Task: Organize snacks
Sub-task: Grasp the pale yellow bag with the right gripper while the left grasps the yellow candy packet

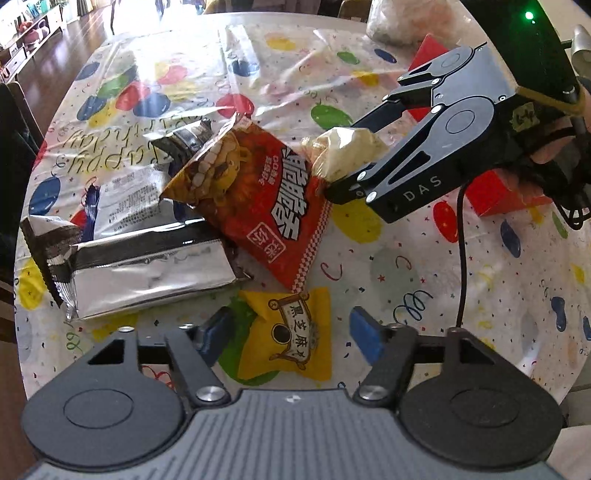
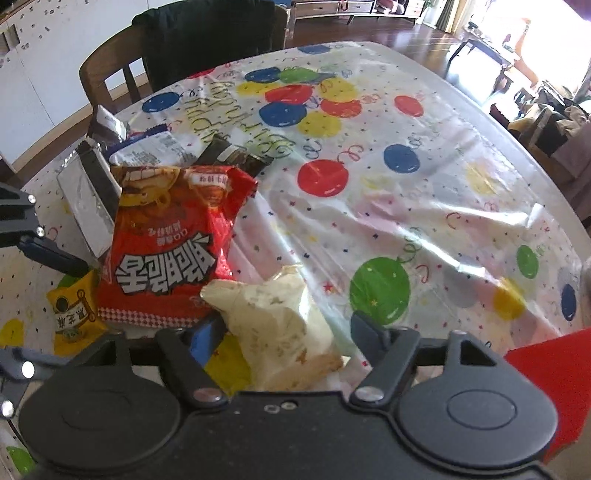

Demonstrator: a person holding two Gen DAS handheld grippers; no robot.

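A small yellow snack packet lies flat on the balloon-print tablecloth. My left gripper points down over it, open, with a blue pad on each side and a gap to the packet. A pale cream packet rests against the lower edge of a red snack bag. My right gripper straddles it, open, with cloth showing beside its right pad. In the left wrist view the right gripper comes in from the right around the cream packet, beside the red bag.
A silver foil bag, a white packet and a dark packet lie piled left of the red bag. A red box stands at the right, a clear bag at the far edge. A wooden chair stands beyond the table.
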